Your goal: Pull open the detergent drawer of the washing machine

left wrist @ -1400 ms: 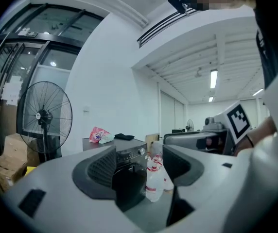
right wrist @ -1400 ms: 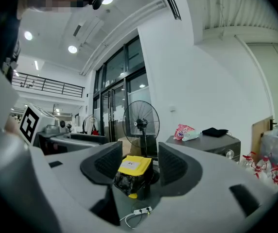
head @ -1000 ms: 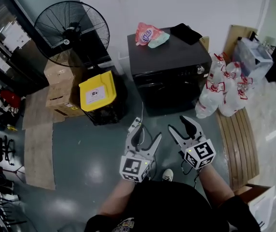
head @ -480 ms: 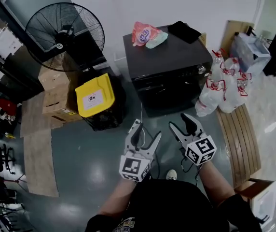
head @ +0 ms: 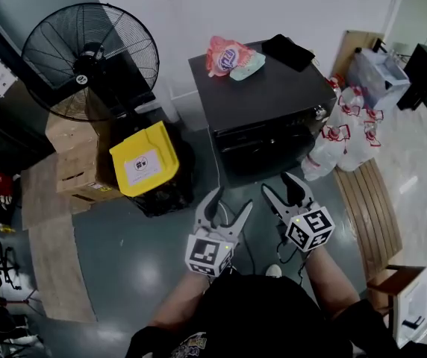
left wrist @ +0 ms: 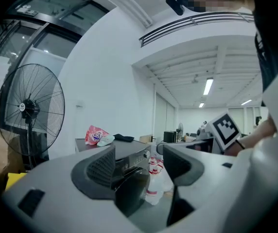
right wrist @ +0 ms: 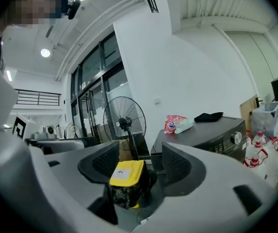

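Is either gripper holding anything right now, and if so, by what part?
Nothing is held. The left gripper is open and empty; the right gripper has just been opening its jaws, nothing between them. Both are short of the washing machine.

Tongs empty: left (head: pixel 232 200) agape, right (head: pixel 278 185) widening.
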A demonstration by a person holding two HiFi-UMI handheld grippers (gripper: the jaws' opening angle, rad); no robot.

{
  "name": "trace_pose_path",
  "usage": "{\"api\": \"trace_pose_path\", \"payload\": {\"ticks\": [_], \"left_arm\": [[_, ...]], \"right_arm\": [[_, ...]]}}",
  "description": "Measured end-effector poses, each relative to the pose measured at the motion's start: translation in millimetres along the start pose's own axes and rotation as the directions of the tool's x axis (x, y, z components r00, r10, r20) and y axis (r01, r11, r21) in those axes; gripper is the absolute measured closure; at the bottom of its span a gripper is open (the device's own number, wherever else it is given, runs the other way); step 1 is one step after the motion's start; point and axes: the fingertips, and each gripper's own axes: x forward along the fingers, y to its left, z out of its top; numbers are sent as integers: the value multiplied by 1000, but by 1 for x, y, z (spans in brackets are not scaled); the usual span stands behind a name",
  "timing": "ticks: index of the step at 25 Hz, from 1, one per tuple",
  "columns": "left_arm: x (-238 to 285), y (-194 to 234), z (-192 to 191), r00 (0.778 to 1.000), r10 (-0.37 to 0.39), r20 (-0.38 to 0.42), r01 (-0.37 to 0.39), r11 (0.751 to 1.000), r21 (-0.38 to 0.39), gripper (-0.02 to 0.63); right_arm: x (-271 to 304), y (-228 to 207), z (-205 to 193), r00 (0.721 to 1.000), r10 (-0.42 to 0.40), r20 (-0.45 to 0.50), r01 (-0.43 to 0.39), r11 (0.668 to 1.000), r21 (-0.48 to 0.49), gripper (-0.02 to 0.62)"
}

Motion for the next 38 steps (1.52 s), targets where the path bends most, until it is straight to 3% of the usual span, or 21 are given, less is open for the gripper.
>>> {"api": "trace_pose_path", "payload": {"ticks": [14,24,31,38], "left_arm": [[-9,93,5,991,-132,9,132,991,-10,327],[-13,123,-7,990,-141,2,141,990,-1,327],[5,135,-11,993,-118,-9,118,993,-5,327],[40,145,-18,996,-84,-32,85,996,7,327]], "right_arm": [[87,29,-7,994,-108,17,106,991,87,291],[128,28,-28,995,-103,7,98,963,251,250],[156,1,-47,996,-91,-14,89,914,397,236],[187,-43,-81,996,-62,-57,83,833,546,210]]}}
